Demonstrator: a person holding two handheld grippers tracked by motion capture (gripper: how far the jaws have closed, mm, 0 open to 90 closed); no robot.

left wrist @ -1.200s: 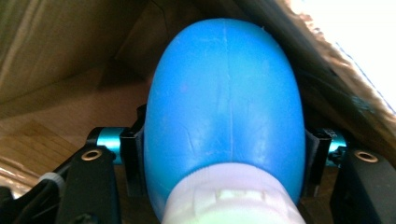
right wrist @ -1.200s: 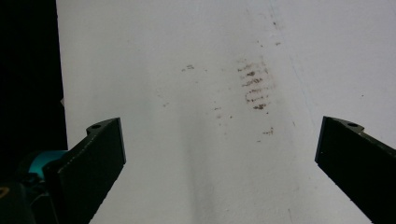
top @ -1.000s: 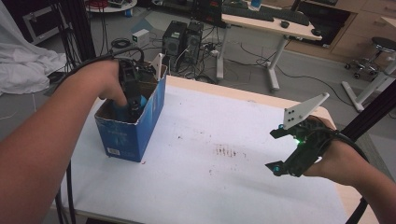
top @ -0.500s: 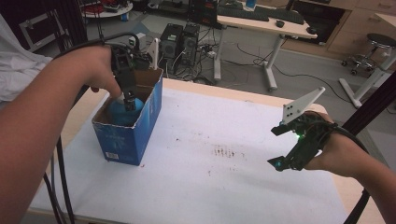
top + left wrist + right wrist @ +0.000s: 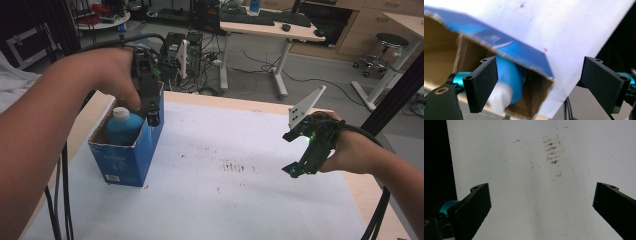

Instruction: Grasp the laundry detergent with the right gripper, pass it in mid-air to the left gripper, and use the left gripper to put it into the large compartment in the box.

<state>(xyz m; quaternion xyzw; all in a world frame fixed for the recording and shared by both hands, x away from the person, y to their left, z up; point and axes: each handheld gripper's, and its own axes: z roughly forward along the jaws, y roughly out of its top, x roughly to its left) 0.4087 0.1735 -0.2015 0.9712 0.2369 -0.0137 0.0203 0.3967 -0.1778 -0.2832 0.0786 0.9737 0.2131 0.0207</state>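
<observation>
A blue cardboard box (image 5: 125,155) stands open-topped at the left of the white table (image 5: 225,210). Inside it a blue bottle (image 5: 122,127) with a white cap stands upright. My left gripper (image 5: 152,117) hangs above the box's far right rim, pointing down. Its jaws have just been opening and nothing is between them. The left gripper view looks past the open left gripper (image 5: 539,62) into the box (image 5: 499,42), where the bottle (image 5: 509,75) sits below the jaws. My right gripper (image 5: 289,154) hovers open over the table's right side, and the right gripper (image 5: 541,186) holds nothing.
Brown smudge marks (image 5: 232,166) stain the table's middle, and the same smudge marks (image 5: 551,150) lie ahead of the right jaws. Cables (image 5: 57,200) hang off the table's left edge. Beyond the far edge stand computer towers (image 5: 175,55), a desk (image 5: 265,27) and a stool (image 5: 387,42).
My left gripper has risen out of the box and its jaws have opened, leaving the blue bottle standing inside. The right gripper has stayed in place.
</observation>
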